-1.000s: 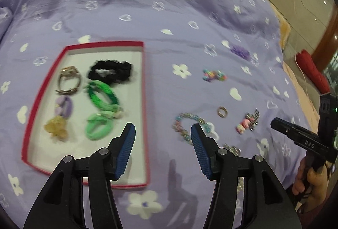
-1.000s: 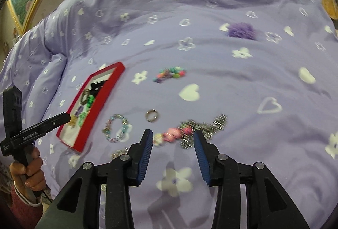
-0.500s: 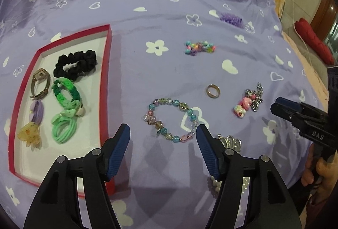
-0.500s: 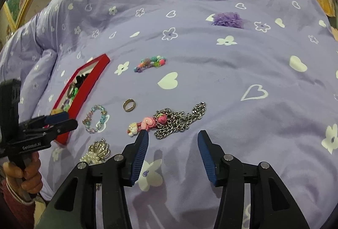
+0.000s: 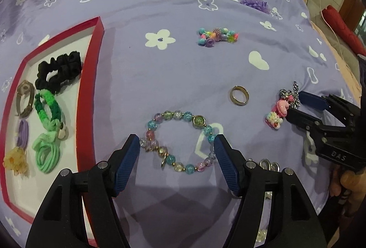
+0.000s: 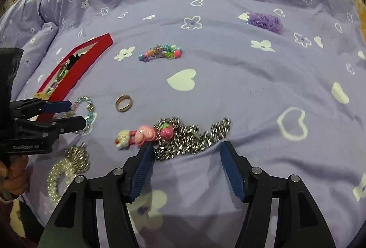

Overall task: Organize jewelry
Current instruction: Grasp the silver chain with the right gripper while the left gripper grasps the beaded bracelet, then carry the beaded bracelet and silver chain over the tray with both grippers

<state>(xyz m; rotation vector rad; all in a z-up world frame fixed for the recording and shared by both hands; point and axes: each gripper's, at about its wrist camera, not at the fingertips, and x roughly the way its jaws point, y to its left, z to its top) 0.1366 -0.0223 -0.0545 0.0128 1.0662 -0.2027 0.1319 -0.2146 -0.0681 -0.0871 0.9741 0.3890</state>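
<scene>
Your left gripper point(image 5: 177, 149), spread, straddles the beaded bracelet point(image 5: 179, 139): light, limp, rolling; pinch across its strand. Your right gripper point(image 6: 185, 154), jaws just widening, empty, nears the slippery chain point(image 6: 192, 137).

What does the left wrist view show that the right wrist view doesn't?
Left wrist only: the tray's inside, with the black scrunchie, watch, green hair ties and yellow clip laid out clearly; the right wrist view sees the tray edge-on.

Right wrist only: the whole silver chain and the pearl piece.

Both: beaded bracelet, ring, pink charm, colourful bead cluster, purple scrunchie, and both grippers, left open around the bracelet, right open at the chain.
</scene>
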